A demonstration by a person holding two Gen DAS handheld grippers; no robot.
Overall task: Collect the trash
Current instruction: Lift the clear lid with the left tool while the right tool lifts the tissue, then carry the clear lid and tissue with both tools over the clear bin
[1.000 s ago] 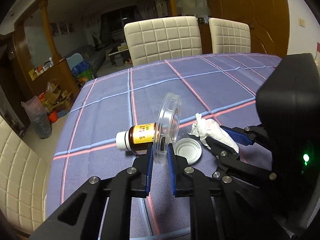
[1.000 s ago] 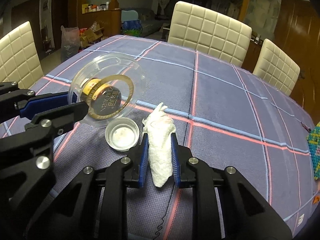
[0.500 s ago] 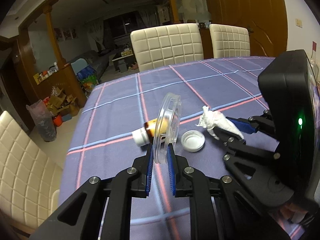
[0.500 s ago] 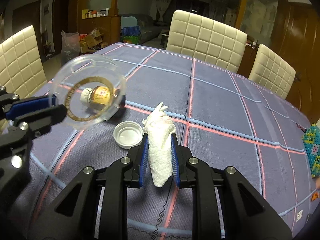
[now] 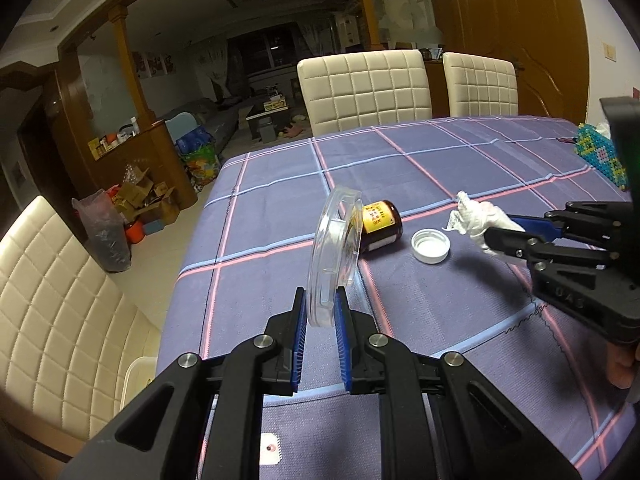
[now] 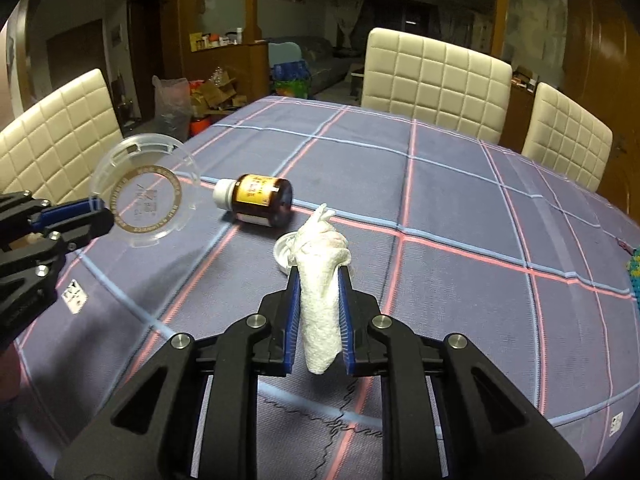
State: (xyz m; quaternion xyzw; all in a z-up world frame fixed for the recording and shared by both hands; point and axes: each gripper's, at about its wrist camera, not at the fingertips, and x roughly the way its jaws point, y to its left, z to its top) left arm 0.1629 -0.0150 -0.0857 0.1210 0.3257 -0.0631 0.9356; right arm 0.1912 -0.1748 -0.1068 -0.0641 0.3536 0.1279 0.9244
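Note:
My left gripper (image 5: 320, 304) is shut on the rim of a clear round plastic lid (image 5: 334, 254), held on edge above the tablecloth. The same lid (image 6: 146, 190) with its gold ring shows in the right wrist view, in the left gripper (image 6: 98, 210). My right gripper (image 6: 319, 280) is shut on a crumpled white tissue (image 6: 322, 268), lifted off the cloth; the left wrist view has that tissue (image 5: 478, 220) in the right gripper (image 5: 494, 232). A brown bottle (image 6: 258, 200) with a yellow label lies on its side. A white cap (image 5: 431, 245) rests open side up beside it.
The table (image 5: 440, 168) carries a purple checked cloth. Cream padded chairs (image 5: 366, 90) stand at the far side, another chair (image 6: 60, 132) at the left. A beaded colourful item (image 5: 600, 156) sits at the right edge. A bin bag and boxes (image 5: 120, 216) lie on the floor left.
Both grippers have drawn back and up from the bottle and cap, each keeping its load. The lid has moved left, uncovering the bottle in the right wrist view.

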